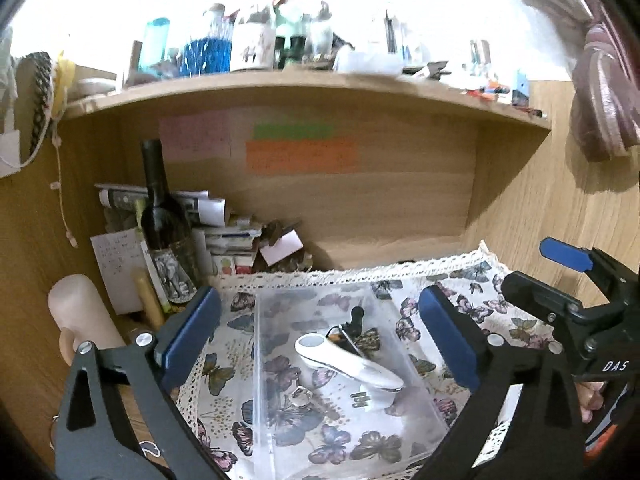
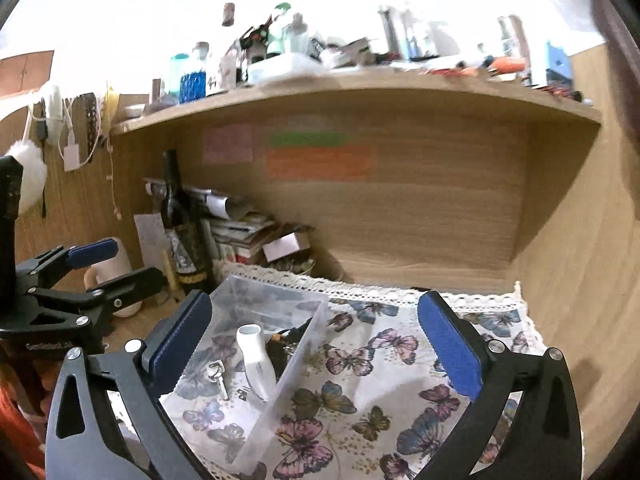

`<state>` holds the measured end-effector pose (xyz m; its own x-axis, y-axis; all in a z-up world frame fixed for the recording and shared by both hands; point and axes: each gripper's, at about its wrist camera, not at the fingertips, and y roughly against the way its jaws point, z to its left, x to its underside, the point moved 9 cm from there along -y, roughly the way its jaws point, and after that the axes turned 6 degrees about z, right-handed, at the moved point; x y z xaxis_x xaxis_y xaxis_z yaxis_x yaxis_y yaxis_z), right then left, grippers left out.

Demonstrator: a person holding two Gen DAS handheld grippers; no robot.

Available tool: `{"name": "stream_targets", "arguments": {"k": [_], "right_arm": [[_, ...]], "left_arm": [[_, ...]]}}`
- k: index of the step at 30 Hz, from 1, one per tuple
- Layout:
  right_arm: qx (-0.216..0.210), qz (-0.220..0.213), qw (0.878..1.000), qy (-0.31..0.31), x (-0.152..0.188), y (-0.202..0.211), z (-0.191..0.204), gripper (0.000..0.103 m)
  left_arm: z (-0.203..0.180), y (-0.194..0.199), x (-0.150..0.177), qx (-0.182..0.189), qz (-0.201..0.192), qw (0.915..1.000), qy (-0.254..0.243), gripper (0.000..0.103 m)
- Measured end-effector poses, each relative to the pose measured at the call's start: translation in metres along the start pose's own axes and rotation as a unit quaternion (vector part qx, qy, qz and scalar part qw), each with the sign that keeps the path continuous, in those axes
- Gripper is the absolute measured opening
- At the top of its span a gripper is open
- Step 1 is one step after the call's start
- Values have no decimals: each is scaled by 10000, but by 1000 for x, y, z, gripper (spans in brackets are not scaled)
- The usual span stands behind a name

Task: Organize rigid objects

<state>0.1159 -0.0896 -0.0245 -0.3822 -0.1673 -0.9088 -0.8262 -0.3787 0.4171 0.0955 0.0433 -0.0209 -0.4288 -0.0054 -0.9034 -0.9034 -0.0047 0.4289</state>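
A clear plastic box [image 1: 264, 360] sits on a butterfly-print cloth [image 1: 472, 280] in a wooden desk nook. In it lie a white handled device [image 1: 348, 364] with a plug end, a black item [image 1: 354, 320] and a small shiny metal piece [image 1: 300, 394]. My left gripper [image 1: 320, 296] hangs open above the box, holding nothing. The right gripper [image 1: 524, 264] shows at the right edge, also open. In the right wrist view, my right gripper [image 2: 316, 304] is open over the cloth, with the box [image 2: 256, 292] and white device [image 2: 256, 356] at its left finger. The left gripper [image 2: 138, 260] is at far left.
A dark wine bottle [image 1: 160, 216] and a heap of papers and booklets [image 1: 224, 236] fill the nook's back left corner. A pale pink mug [image 1: 76, 312] stands at the left. A cluttered shelf [image 1: 304, 88] overhangs the nook. A wooden side wall [image 2: 568, 240] closes the right.
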Motion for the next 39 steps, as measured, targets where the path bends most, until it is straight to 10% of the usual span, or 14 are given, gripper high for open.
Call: {"name": "stream_targets", "arguments": {"k": [39], "right_arm": [[97, -322, 9993, -156, 11, 37, -9, 103]], "left_arm": [[-27, 32, 1, -45, -536, 9985, -27, 103]]}}
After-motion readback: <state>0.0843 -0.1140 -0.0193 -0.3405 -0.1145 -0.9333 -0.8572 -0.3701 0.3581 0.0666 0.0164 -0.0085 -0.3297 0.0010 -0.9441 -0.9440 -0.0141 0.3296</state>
